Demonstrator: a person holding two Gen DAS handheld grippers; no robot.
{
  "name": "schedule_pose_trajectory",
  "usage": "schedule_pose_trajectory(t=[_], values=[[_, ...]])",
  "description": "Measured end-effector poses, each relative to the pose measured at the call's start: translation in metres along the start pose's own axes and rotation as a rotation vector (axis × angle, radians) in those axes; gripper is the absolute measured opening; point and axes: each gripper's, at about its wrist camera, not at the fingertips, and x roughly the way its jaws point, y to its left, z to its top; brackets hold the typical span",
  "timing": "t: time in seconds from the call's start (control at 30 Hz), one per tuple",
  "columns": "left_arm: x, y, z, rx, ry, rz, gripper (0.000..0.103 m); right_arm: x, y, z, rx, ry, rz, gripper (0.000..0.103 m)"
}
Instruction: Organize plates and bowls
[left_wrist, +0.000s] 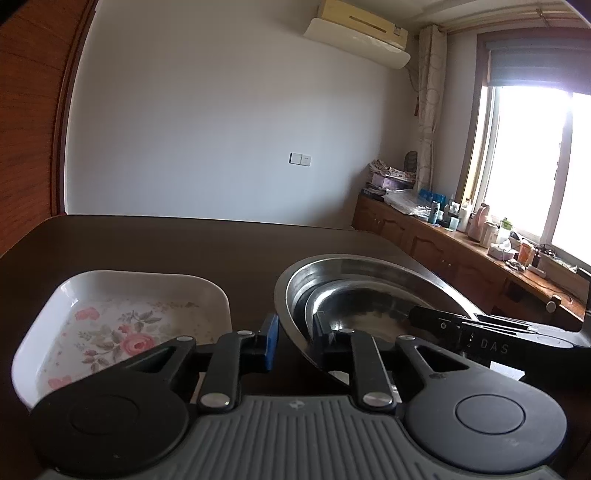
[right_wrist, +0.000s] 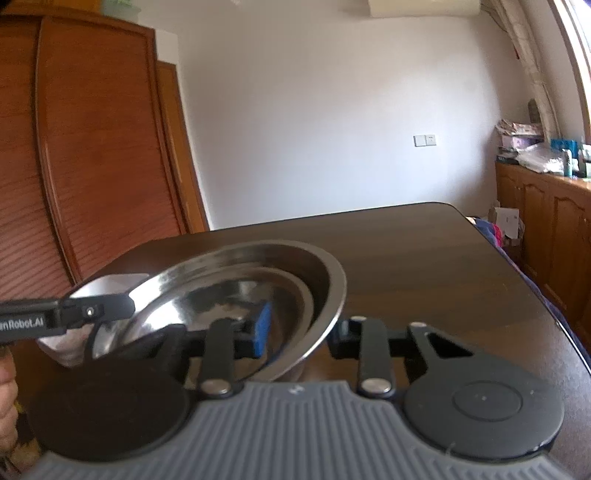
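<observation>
A large steel bowl (left_wrist: 369, 269) sits on the dark table (left_wrist: 184, 240) with a smaller steel bowl (left_wrist: 354, 302) nested inside. My left gripper (left_wrist: 295, 341) straddles the big bowl's near-left rim, one finger outside, one inside. My right gripper (right_wrist: 301, 330) straddles the same bowl's (right_wrist: 258, 266) right rim, blue pad (right_wrist: 261, 328) inside, other finger outside. Both look closed on the rim. A white rectangular dish with pink roses (left_wrist: 122, 325) sits left of the bowls.
The table's far edge (right_wrist: 424, 210) is rounded. A wooden wardrobe (right_wrist: 92, 147) stands at left. A wooden sideboard with bottles and clutter (left_wrist: 480, 236) runs under the window at right.
</observation>
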Motion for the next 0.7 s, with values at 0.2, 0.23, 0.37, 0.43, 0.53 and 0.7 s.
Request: schedule_pose_trajectory(t=[0.2,0.23,0.37,0.43,0.53,0.7], values=[[-0.004,0.006,-0.002,-0.025,-0.004,0.007,0.049,-0.003,0.004,-0.001,0.003,-0.014,-0.008,0.025],[-0.006,0.007,-0.001,-0.029,-0.006,0.006,0.049,-0.003,0.005,-0.001,0.007,-0.015,-0.005,0.025],[-0.016,0.005,0.003,-0.027,-0.032,-0.002,0.049,-0.004,0.007,0.004,0.009,-0.031,-0.005,0.024],[-0.022,0.004,0.006,-0.021,-0.051,0.002,0.049,-0.005,0.01,0.006,-0.012,-0.043,-0.019,0.023],[-0.03,0.005,0.01,-0.025,-0.068,-0.006,0.049,-0.005,0.009,0.01,-0.001,-0.05,-0.01,0.022],[-0.046,0.009,0.014,-0.028,-0.107,0.006,0.049,-0.005,0.01,0.014,0.005,-0.063,0.011,0.021]])
